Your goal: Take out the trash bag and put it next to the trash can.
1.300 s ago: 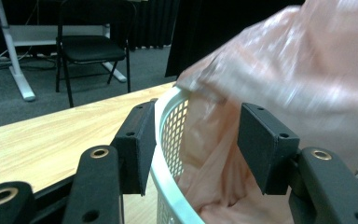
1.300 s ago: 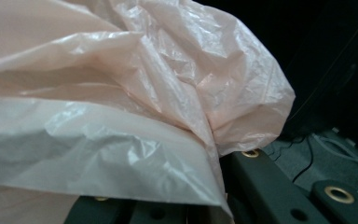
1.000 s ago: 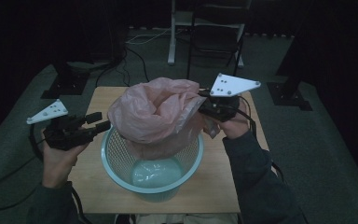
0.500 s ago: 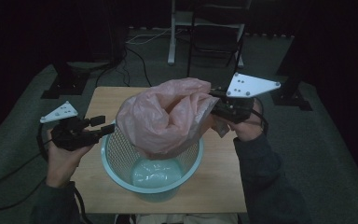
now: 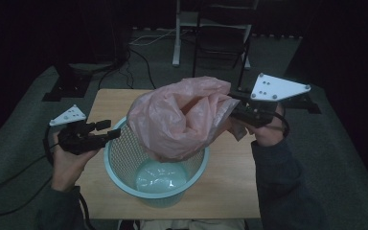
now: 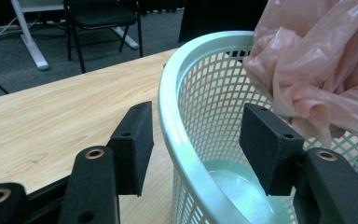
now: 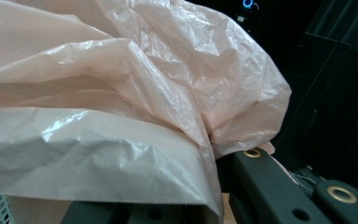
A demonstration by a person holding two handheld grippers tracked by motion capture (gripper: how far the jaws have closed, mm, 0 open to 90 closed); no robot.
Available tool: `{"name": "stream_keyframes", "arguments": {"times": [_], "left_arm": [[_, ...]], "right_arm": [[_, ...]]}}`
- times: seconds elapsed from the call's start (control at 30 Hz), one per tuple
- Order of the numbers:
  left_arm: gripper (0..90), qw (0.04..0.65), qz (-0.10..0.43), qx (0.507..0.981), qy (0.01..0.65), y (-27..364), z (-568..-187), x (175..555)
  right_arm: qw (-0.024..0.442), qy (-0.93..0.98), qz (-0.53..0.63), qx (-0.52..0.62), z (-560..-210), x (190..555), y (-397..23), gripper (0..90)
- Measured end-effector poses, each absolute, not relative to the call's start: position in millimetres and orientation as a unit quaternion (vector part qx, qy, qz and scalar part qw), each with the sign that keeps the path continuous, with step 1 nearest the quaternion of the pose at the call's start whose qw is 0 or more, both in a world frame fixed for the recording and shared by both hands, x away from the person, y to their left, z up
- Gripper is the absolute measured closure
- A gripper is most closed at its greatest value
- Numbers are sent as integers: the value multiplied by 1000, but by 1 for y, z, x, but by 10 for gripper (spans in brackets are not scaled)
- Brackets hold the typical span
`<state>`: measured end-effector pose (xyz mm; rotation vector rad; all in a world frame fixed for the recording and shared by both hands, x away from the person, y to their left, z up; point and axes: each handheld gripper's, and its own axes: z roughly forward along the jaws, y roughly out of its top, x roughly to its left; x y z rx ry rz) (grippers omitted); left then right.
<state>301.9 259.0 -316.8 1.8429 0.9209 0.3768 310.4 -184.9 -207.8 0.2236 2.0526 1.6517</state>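
A: Jaws of the right gripper (image 5: pixel 234 109) pinch the pink bag (image 5: pixel 182 120) over the basket (image 5: pixel 124 179) on the counter (image 5: pixel 230 191); the left gripper (image 5: pixel 106 131) straddles the rim, spread wide, gripping nothing.

B: Thin, crinkly film, half in. Probably slips or tears if tugged, or tips that unheld basket.

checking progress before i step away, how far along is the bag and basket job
Early stage. Done: the right tongs have pinched the pink plastic bag and hold it bunched over the mesh basket. In hand: the left tongs stand open astride the basket rim, not clamped. Left: spreading the bag open and fitting it over the rim all round, if lining is the aim.
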Motion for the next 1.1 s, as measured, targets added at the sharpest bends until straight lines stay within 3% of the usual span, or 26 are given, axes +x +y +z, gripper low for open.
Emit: {"name": "stream_keyframes", "arguments": {"times": [0.43,1.1], "left_arm": [[449,504,157,760,379,259,-316,301],[450,511,152,759,375,259,-314,300]], "right_arm": [[247,751,607,79,-209,302,-207,860],[207,732,647,53,-196,285,-222,870]]}}
